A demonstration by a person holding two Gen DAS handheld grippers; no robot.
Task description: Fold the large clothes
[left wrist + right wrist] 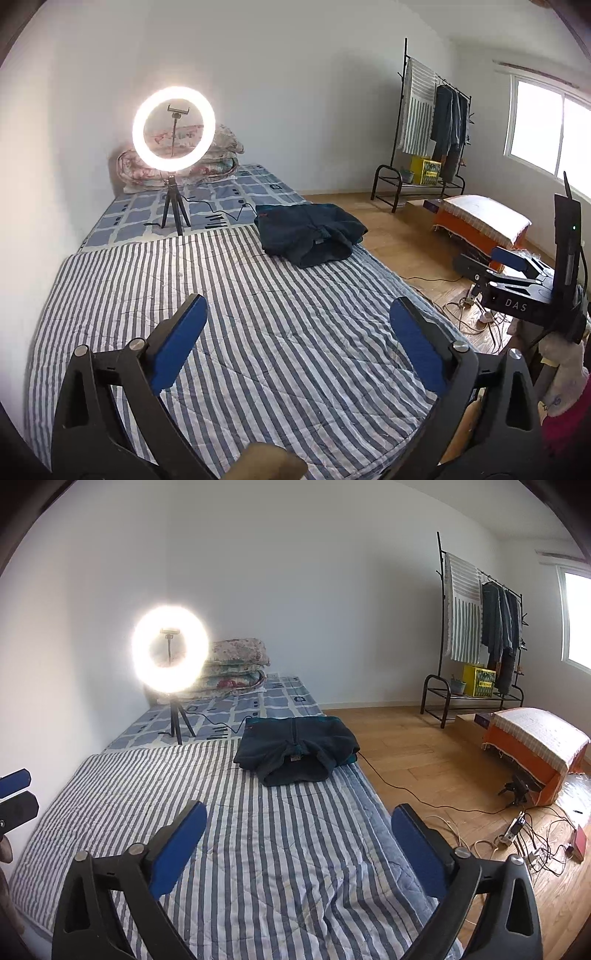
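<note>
Two hand-held grippers, left (298, 345) and right (298, 851), hang wide open and empty over the blue-and-white striped quilted bed cover (258, 849). Farther up the bed lies a folded dark teal fleece garment (295, 751). A clean fold likely needs both to pinch matching edges together.

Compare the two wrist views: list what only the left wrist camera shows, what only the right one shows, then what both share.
Only the left wrist view shows the right gripper from the side, at the right edge, and more of the window.

Only the right wrist view shows the small black stand on the floor by the orange stool, and the left gripper's blue fingers at the left edge.

Both show open fingers over the striped quilt, the folded dark garment, the ring light, the stacked floral bedding and the clothes rack.
</note>
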